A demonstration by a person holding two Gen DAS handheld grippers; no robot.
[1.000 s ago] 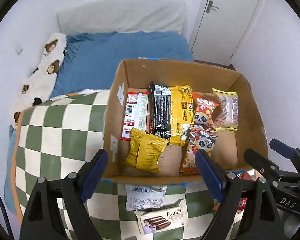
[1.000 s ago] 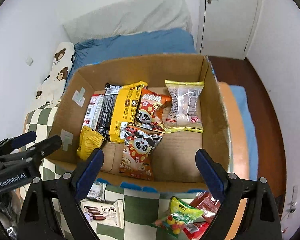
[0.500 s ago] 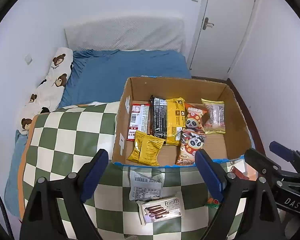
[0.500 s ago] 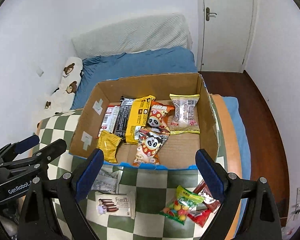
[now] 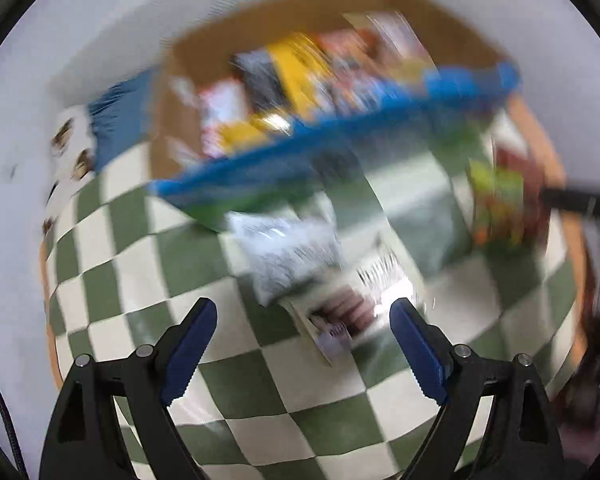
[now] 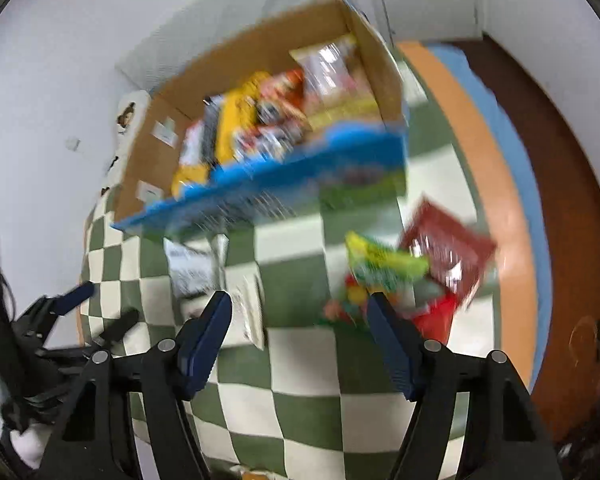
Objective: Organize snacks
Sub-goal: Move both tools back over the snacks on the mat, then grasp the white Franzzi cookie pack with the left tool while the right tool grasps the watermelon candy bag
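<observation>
Both views have swung down and closer since 0.5 s ago, so the checkered blanket now fills most of each blurred picture and the box has slid toward the top.

Nearest, the left tool [image 5: 302,322] has its 2 blue-padded fingers [image 5: 188,350] spread wide apart with nothing between them, hovering over the green-and-white checkered blanket [image 5: 148,280]. Just past its tips lies a white biscuit pack [image 5: 342,312] with dark biscuits printed on it, and touching that, a silvery-white packet [image 5: 288,252]. The right tool [image 6: 300,314] is likewise spread open and holds nothing; the left tool shows at the lower left edge of its view. Just beyond the right tool's right finger sits a green-and-yellow candy bag [image 6: 374,272], overlapping a dark red packet [image 6: 446,248] beside it.

Farther back stands the cardboard box [image 6: 268,48] with a blue front edge, resting on the blanket. Inside it lie several snacks side by side, a yellow pack [image 6: 236,124] among them; blur hides the rest of the detail. Behind the box rise white walls, with brown floor [image 6: 540,120] to the right.
</observation>
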